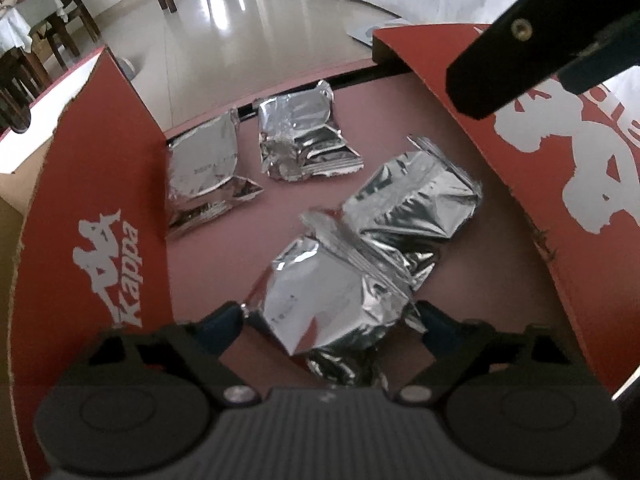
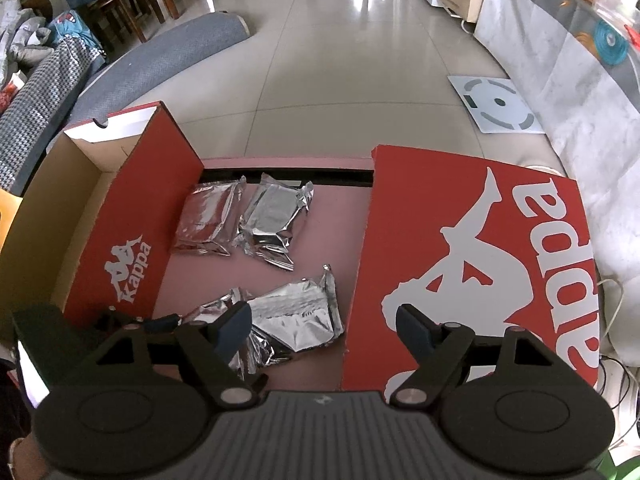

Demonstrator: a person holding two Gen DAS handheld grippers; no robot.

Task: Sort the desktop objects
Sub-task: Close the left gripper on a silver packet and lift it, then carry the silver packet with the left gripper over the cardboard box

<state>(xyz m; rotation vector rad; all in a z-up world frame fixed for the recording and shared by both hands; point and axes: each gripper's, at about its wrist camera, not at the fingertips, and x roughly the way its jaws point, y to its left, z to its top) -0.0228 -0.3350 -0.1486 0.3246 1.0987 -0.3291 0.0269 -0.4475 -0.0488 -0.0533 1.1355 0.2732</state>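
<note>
Over foil packet (image 1: 336,304), left gripper (image 1: 330,320) angled down

Left gripper (image 1: 330,316) and right gripper (image 2: 324,326), fingers apart.

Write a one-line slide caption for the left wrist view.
Left hand-held gripper straddles a silver foil packet between two red shoe-box halves, three more packets beyond.
</note>
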